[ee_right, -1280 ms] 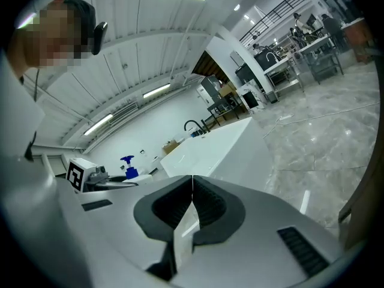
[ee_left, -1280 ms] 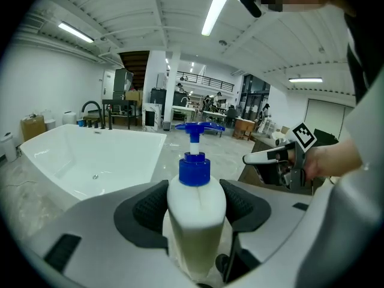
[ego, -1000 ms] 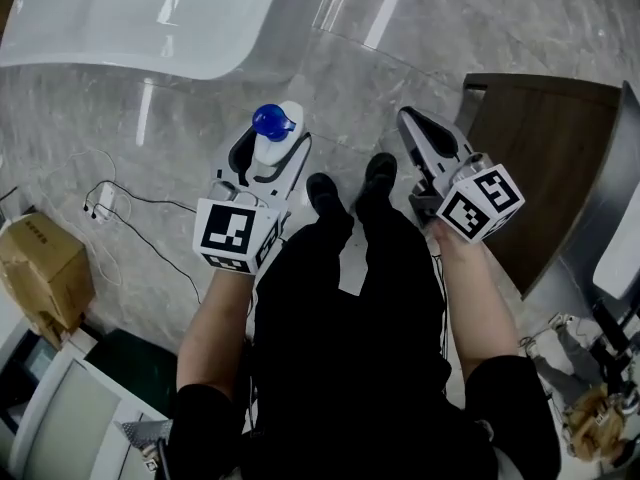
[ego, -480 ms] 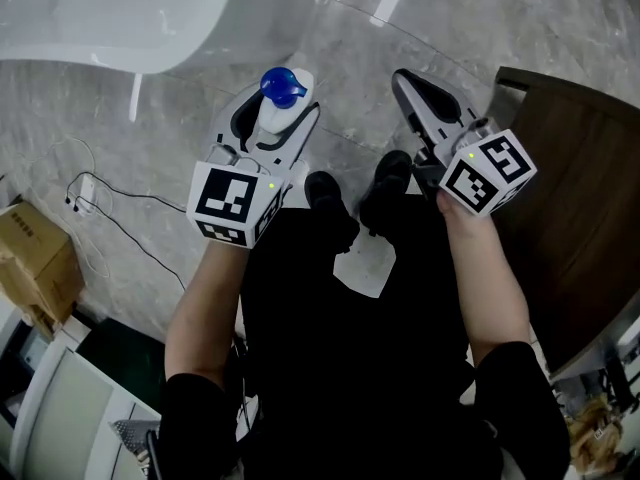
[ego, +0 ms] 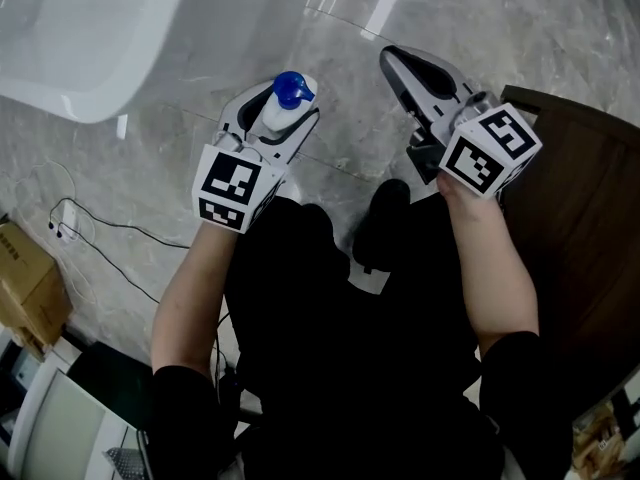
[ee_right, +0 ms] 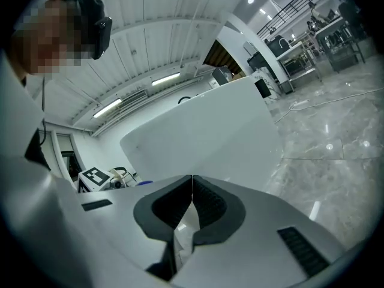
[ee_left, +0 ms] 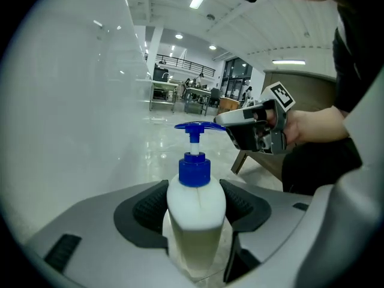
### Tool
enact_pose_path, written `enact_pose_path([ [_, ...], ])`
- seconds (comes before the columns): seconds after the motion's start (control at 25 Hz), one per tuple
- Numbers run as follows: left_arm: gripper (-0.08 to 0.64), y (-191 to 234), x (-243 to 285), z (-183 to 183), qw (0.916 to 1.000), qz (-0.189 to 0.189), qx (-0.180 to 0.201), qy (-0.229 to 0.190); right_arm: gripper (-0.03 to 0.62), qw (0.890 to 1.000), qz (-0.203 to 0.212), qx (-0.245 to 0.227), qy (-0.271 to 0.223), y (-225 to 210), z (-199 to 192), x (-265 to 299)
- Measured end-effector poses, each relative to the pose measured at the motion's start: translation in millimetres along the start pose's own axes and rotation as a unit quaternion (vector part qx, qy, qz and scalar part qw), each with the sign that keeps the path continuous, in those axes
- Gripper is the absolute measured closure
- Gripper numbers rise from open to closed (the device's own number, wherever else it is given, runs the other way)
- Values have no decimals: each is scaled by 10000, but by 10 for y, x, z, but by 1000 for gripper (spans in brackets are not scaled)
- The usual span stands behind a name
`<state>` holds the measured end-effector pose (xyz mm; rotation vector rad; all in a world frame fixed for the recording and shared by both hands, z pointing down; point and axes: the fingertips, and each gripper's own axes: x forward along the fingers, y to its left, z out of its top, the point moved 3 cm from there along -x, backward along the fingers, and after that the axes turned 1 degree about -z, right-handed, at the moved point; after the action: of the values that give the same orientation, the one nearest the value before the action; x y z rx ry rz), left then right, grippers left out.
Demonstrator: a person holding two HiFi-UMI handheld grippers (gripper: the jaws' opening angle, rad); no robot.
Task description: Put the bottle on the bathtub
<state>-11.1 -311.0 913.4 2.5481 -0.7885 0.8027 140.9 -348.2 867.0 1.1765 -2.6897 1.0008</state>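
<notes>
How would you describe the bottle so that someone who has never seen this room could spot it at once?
Find the big white bathtub on the grey marble floor, then the left claw near it. Clamped in it is a white bottle with a blue pump top; the right claw is shut on nothing.

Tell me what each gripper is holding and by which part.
The left gripper holds the pump bottle by its white body, just below the neck. The right gripper is shut on nothing.
</notes>
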Motion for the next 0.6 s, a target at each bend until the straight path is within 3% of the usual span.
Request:
enact_pose_path([
  [0.2, 287, 77, 343, -279, 9989, -289, 348, 84, 563, 9997, 188, -129, 3, -212, -118, 78],
  [0.4, 287, 87, 694, -402, 9958, -614, 680, 41, 563, 9950, 77, -986, 132, -382, -85, 127],
  [0.6, 288, 132, 1030, -757, 9929, -870, 771, 237, 563, 9916, 231, -1236, 314, -335, -169, 218],
])
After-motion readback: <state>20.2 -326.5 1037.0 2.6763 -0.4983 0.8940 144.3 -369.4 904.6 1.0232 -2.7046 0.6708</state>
